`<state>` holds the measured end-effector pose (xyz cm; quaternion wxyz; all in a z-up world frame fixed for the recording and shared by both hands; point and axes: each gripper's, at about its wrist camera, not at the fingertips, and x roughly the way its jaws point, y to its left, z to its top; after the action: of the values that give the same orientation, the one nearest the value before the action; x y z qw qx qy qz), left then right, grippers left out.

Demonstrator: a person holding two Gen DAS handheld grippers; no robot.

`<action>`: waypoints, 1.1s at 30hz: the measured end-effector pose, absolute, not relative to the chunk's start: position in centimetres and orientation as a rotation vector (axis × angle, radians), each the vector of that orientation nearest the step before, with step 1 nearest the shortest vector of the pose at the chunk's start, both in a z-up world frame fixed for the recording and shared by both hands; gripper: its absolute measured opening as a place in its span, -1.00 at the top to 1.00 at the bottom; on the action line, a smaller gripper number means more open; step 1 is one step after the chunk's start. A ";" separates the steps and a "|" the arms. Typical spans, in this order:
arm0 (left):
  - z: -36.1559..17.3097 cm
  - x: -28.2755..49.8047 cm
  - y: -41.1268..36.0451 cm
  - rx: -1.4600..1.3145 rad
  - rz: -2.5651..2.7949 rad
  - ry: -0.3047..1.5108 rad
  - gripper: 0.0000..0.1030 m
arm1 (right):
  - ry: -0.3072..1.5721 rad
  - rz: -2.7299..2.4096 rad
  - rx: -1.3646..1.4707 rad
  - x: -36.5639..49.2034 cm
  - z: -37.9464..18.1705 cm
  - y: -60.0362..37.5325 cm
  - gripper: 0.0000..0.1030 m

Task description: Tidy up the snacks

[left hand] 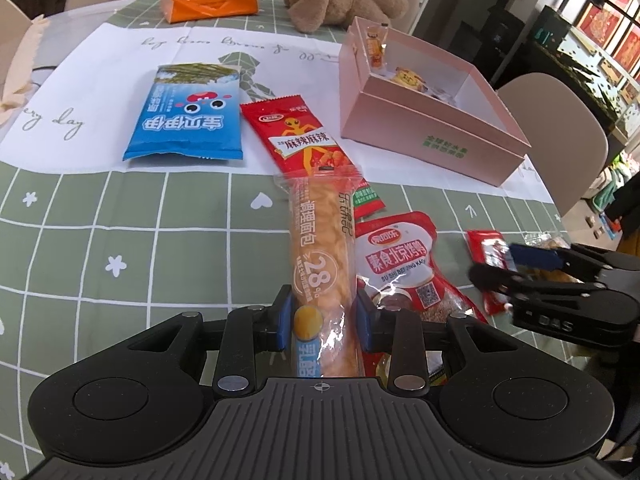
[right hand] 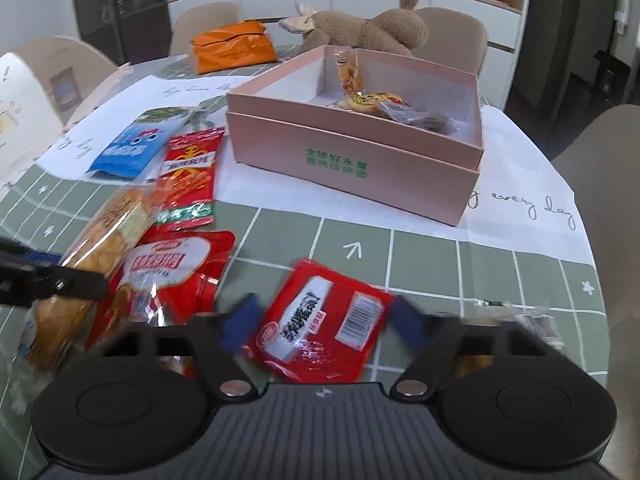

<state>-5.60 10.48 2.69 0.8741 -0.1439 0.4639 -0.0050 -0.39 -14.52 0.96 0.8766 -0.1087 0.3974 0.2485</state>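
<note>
Left jaws clamped on bread roll (left hand: 322, 280), right jaws apart around red packet (right hand: 320, 328) (pink box (right hand: 352, 160) beyond).

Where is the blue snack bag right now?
In the left wrist view the blue bag lies flat on the white mat, upper left, just left of the red strip packet; the pink box sits farther right.
</note>
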 end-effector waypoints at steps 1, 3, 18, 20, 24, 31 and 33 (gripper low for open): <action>2.7 -5.6 10.4 -0.299 -0.010 0.970 0.30 | 0.847 0.530 -0.232 -0.4 1.1 -14.8 -0.06; 2.7 -5.5 10.5 -0.299 -0.009 0.974 0.30 | 0.867 0.531 -0.242 -0.6 1.5 -15.4 -0.02; 2.7 -5.6 10.7 -0.319 -0.006 0.970 0.34 | 0.722 0.472 -0.202 -1.1 7.7 -19.1 0.00; 2.7 -5.8 10.9 -0.338 -0.003 0.961 0.36 | 0.742 0.473 -0.200 -0.9 7.4 -19.2 0.00; 3.0 -6.7 10.6 -0.328 -0.037 0.926 0.38 | 0.766 0.475 -0.210 -1.1 6.7 -19.0 0.00; 9.7 -4.9 11.2 -0.418 -0.190 0.772 0.38 | 0.709 0.476 -0.182 -1.0 8.7 -19.8 0.00; 13.9 -2.5 11.2 -0.407 -0.261 0.691 0.38 | 0.634 0.486 -0.175 -0.6 11.1 -20.0 0.00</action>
<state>-2.50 11.21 13.85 0.9125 -0.1974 0.3351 -0.1265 -0.60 -20.03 11.14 0.9175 -0.0851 0.3084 0.2361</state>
